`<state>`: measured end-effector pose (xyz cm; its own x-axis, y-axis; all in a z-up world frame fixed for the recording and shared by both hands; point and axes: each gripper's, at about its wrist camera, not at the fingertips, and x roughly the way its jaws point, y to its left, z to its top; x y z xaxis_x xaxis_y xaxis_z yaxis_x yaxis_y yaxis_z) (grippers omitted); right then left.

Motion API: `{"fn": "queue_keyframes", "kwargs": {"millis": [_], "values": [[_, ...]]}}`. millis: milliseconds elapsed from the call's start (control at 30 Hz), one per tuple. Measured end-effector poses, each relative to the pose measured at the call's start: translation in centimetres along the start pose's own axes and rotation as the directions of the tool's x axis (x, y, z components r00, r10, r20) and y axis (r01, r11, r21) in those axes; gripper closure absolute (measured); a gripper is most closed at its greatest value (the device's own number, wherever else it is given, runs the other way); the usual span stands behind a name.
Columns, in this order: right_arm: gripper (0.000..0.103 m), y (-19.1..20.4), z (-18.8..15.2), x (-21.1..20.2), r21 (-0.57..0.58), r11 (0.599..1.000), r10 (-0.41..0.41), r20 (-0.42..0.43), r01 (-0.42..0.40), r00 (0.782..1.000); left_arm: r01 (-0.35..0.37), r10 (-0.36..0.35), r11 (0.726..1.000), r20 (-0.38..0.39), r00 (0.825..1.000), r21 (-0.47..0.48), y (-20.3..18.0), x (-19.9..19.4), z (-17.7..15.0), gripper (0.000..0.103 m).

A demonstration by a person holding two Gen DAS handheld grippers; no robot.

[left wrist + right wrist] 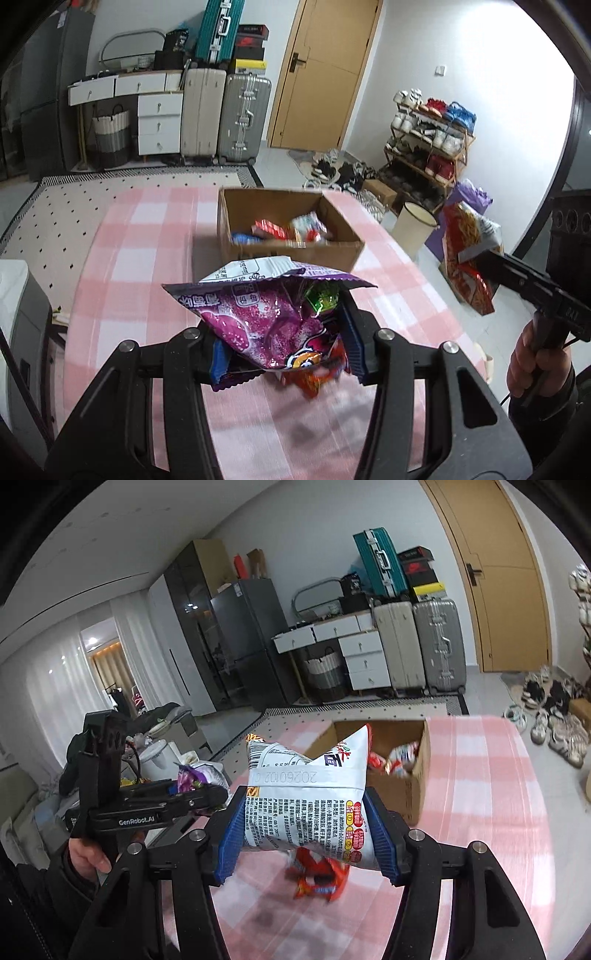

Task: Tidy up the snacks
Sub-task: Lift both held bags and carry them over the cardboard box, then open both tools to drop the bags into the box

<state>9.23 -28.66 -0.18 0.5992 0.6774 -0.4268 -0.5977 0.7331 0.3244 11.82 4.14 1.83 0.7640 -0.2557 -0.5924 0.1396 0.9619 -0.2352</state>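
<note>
Pink-and-white checked cloth covers the counter (155, 236), and the open cardboard box (295, 254) sits toward its far end with several glossy wrapped snacks already lying inside. Your left claw (284, 343) is closed down on a purple foil snack bag (266, 317), its blue ribbed pads pinching the crinkled lower half while the sealed top flares loose above. Your right claw (306, 834) is clamped on a white-backed snack bag (310, 790), a puffy pillow pack covered in small print, held up in front of the box. Both packs are slick film over trapped air, so you risk one squirting out of the pads if you swing fast, or bursting a seam if you squeeze harder. A red-and-orange packet (317, 877) lies on the cloth below both claws; it is blurred, so you cannot tell whether it is settled or tumbling, and a low sweep could knock it off the counter edge. With both loads heading for the same box, watch that the claws do not collide over its rim, and that the soft cardboard wall does not fold when a bag drags across it.
</note>
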Motion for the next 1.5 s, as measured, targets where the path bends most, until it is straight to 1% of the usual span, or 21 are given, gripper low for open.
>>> {"fn": "queue_keyframes", "kwargs": {"millis": [133, 267, 333, 533, 667, 833, 933, 1000, 1133, 1200, 1367, 1500], "values": [[0.042, -0.1, 2.3, 1.1, -0.013, 1.000, 0.003, 0.008, -0.003, 1.000, 0.018, -0.018, 1.000, 0.008, 1.000, -0.021, 0.2, 0.0, 2.7, 0.056], [0.042, 0.0, 4.8, 1.9, -0.028, 1.000, 0.012, 0.021, -0.011, 1.000, 0.014, -0.015, 1.000, 0.013, 1.000, 0.008, -0.5, 0.7, 5.5, 0.056], [0.042, 0.1, 6.4, 2.6, -0.049, 0.999, 0.002, 0.020, -0.001, 1.000, 0.014, -0.015, 1.000, 0.010, 1.000, 0.015, -0.8, 1.3, 6.9, 0.056], [0.042, 0.2, 10.9, 4.2, -0.080, 0.997, 0.005, 0.022, -0.003, 1.000, 0.005, -0.006, 0.999, 0.003, 1.000, 0.043, -2.2, 3.9, 11.0, 0.056], [0.042, -0.3, 12.7, 5.4, -0.084, 0.996, 0.002, 0.022, 0.000, 1.000, 0.008, -0.007, 0.999, -0.017, 1.000, 0.047, -2.4, 5.9, 13.5, 0.056], [0.042, -2.0, 14.5, 7.3, -0.075, 0.997, -0.016, 0.011, 0.017, 1.000, -0.016, 0.020, 0.997, -0.056, 0.998, 0.073, -2.4, 9.5, 16.4, 0.056], [0.042, -3.3, 15.0, 9.1, -0.055, 0.998, -0.024, -0.002, 0.024, 1.000, -0.024, 0.030, 0.996, -0.067, 0.997, 0.084, -2.4, 11.6, 17.6, 0.056], [0.042, -4.5, 15.2, 10.6, -0.040, 0.999, -0.030, -0.020, 0.029, 0.999, -0.025, 0.031, 0.997, -0.082, 0.996, 0.074, -2.1, 13.1, 18.3, 0.056], [0.042, -6.5, 14.8, 13.5, -0.021, 0.999, -0.050, -0.060, 0.049, 0.997, -0.024, 0.028, 0.999, -0.090, 0.996, 0.047, -1.5, 15.9, 19.0, 0.056], [0.042, -7.2, 14.3, 14.5, -0.017, 0.998, -0.056, -0.069, 0.055, 0.996, -0.015, 0.018, 0.999, -0.104, 0.994, 0.036, -0.9, 17.9, 19.3, 0.056], [0.042, -9.4, 13.3, 17.1, 0.010, 0.998, -0.060, -0.096, 0.061, 0.994, -0.015, 0.017, 1.000, -0.147, 0.989, 0.017, 0.9, 22.5, 19.0, 0.056], [0.042, -10.8, 12.5, 19.3, 0.022, 0.998, -0.058, -0.121, 0.061, 0.991, -0.015, 0.015, 1.000, -0.188, 0.982, 0.001, 2.2, 26.0, 18.1, 0.056]]}}
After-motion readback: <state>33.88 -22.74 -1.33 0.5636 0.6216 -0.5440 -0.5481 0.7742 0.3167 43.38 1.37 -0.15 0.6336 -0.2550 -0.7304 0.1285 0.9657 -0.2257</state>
